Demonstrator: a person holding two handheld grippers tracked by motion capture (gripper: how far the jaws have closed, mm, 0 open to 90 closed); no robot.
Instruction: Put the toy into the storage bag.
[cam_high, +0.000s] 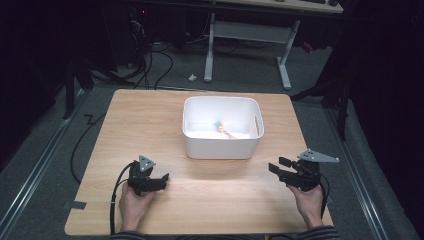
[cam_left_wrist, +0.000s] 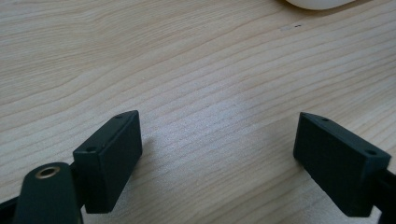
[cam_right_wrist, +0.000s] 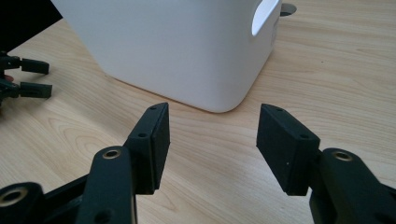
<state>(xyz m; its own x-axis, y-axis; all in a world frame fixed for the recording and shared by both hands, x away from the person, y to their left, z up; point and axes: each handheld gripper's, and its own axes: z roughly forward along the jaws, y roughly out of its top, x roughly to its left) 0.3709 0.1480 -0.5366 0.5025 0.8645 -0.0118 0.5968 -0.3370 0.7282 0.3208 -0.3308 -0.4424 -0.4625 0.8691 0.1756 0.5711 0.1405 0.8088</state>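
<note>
**Both grippers empty, white tub mid-table**

High view: light wood-grain table (cam_high: 200, 200), rounded corners. White plastic tub (cam_high: 221, 148), rectangular with rounded corners, smooth glossy walls, slot handle in its right-hand wall, sits at the centre, toward the far side. Inside it a small thing (cam_high: 223, 128), blue and orange bits, too small to tell what. Left gripper (cam_high: 163, 181) near the front left edge, black, grey three-cornered plate on top, jaws apart, nothing held, well apart from the tub. Right gripper (cam_high: 276, 166) at the front right, black, grey plate on top, jaws parted, empty, pointing left toward the tub's near right corner.

Left gripper view: two matte black blocky pads spread wide over bare wood grain, nothing between them. Tub's white curved edge at the top.

Right gripper view: black jaws about half open, empty, facing the tub's smooth rounded corner; handle slot at upper right. Left gripper far off at the left edge, jaws apart
</note>
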